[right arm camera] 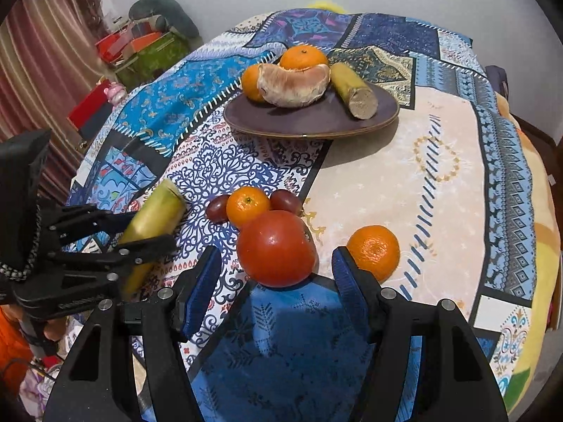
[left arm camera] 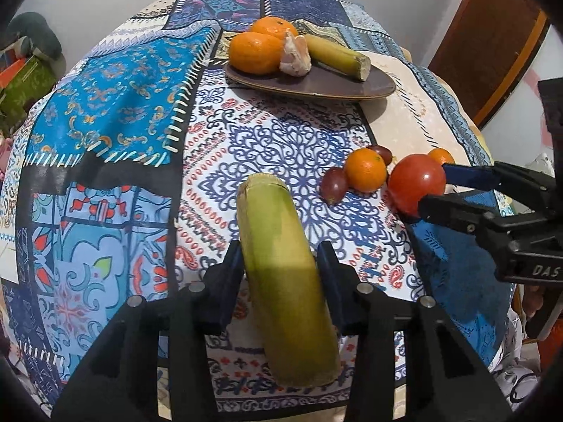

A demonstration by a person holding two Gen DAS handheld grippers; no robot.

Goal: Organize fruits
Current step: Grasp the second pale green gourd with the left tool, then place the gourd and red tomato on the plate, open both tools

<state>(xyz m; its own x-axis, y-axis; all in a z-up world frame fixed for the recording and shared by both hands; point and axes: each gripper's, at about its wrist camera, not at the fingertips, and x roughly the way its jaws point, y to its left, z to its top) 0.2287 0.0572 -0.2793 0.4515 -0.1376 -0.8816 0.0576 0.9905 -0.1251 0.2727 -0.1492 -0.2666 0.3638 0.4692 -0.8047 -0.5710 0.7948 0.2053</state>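
The brown plate (right arm camera: 309,123) served as the reference point on the patterned tablecloth (right arm camera: 387,183). It held two mandarins (left arm camera: 256,52), a peeled citrus piece (right arm camera: 292,84) and a cut cane segment (right arm camera: 352,89).

Nearer the cameras than the plate, a second cane segment (left arm camera: 281,274) lay between the fingers of the left gripper (left arm camera: 281,256). Both pads met its sides; the gripper was clamped on the segment.

To the right of that segment, below the plate, a tomato (right arm camera: 276,248) rested on the cloth between the fingers of the right gripper (right arm camera: 276,270). Gaps showed on both sides; the jaws stood apart, unclosed.

Just beyond the tomato, towards the plate, sat a mandarin (right arm camera: 248,205) flanked by two dark grapes (right arm camera: 285,200). Another mandarin (right arm camera: 374,251) lay beside the right finger.
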